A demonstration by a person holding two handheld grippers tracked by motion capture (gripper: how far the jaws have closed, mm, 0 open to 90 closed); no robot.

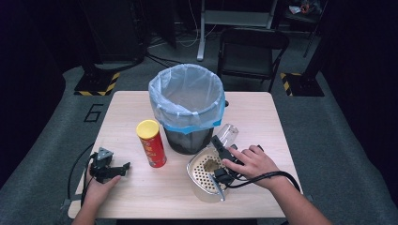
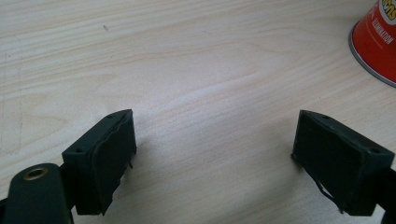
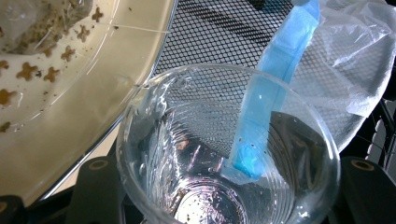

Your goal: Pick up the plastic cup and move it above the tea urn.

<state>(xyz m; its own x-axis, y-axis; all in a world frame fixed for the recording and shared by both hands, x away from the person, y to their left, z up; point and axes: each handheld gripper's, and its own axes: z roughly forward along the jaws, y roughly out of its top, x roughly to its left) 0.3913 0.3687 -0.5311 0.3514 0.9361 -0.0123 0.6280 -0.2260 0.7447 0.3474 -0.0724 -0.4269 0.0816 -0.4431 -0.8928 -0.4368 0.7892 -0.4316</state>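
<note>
A clear plastic cup (image 3: 224, 140) sits between the jaws of my right gripper (image 3: 229, 186), which is shut on it; I look into its mouth and see a few crumbs at its bottom. From above, the cup (image 1: 228, 134) tilts beside the black mesh bin (image 1: 187, 101) with its pale blue bag, just over a cream perforated strainer bowl (image 1: 206, 176). My right gripper (image 1: 221, 146) is held in a hand at the front right. My left gripper (image 1: 123, 167) rests on the table, open, with bare wood between its jaws (image 2: 215, 154). A red chip can (image 1: 151, 143) with a yellow lid stands upright between the two grippers.
The wooden table (image 1: 263, 108) has bare room at the back corners and along the left side. The chip can's base (image 2: 376, 44) stands to the right of my left gripper. A folding chair (image 1: 251, 51) and stand bases are on the floor behind the table.
</note>
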